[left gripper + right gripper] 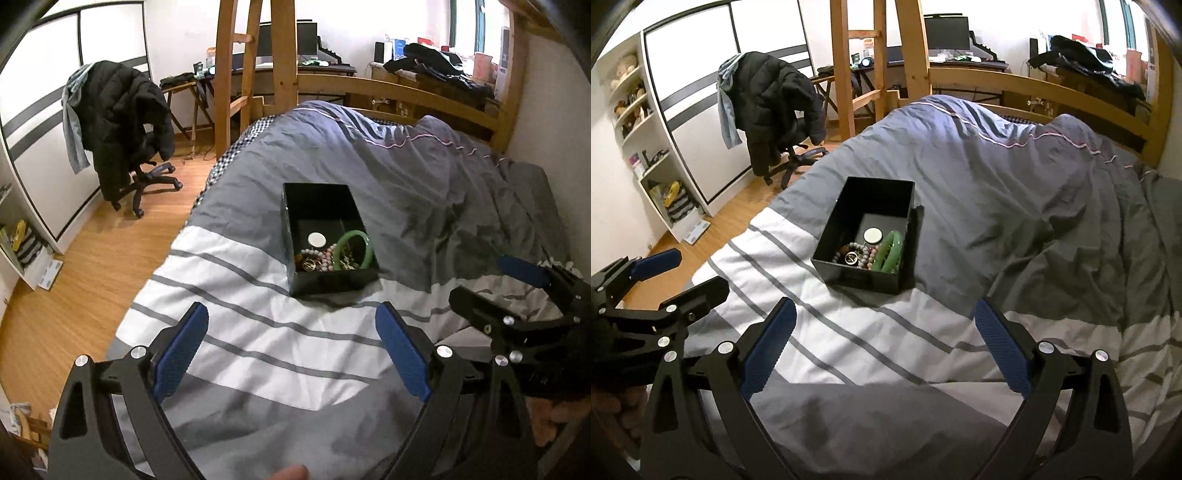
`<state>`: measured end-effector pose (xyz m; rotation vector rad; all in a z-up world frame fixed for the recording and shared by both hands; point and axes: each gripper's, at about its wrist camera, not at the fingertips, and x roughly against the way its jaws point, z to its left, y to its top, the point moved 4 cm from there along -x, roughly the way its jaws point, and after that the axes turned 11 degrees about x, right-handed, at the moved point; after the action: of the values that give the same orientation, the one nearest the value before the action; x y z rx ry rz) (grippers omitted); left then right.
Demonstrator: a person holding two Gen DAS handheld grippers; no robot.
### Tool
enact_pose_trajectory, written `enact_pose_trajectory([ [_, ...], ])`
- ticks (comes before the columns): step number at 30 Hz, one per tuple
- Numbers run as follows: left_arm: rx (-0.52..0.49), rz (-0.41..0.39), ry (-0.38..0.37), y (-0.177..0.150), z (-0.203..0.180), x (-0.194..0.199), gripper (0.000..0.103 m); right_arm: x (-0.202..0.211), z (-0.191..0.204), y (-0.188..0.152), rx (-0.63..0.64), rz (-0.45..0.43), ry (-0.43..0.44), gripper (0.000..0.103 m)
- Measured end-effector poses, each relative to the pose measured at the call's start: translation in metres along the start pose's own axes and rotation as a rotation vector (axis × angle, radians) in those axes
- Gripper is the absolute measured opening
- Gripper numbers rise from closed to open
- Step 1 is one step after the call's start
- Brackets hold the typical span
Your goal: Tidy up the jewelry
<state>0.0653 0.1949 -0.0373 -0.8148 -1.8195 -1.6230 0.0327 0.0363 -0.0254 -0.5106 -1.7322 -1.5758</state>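
A black open box [295,221] [834,236] sits on the striped duvet. Inside lie a green bangle [364,242] [892,251], a pink bead bracelet [321,254] [862,254], a white round disc [317,240] [873,235] and gold rings [309,264] [851,258]. My left gripper [291,317] is open and empty, held short of the box. My right gripper [882,314] is open and empty, also short of the box. Each gripper shows in the other's view: the right one [491,280] at right, the left one [683,273] at left.
The bed's grey and white duvet [258,332] [997,184] is rumpled toward the wall. A wooden bed frame and ladder [236,74] stand behind. An office chair with a black jacket [122,122] [775,99] is on the wood floor at left, next to a white shelf [639,129].
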Motion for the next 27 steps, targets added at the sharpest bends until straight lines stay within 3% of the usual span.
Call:
enact_pose_trajectory([
  [15,-0.026,0.01,0.039,-0.009,0.003,-0.011,0.09,-0.004,-0.003,-0.006,0.023,-0.005,-0.003,0.096],
  [27,-0.059,0.019,0.018,-0.012,0.0,-0.014,0.09,-0.003,0.001,-0.006,0.055,-0.013,0.008,0.096],
])
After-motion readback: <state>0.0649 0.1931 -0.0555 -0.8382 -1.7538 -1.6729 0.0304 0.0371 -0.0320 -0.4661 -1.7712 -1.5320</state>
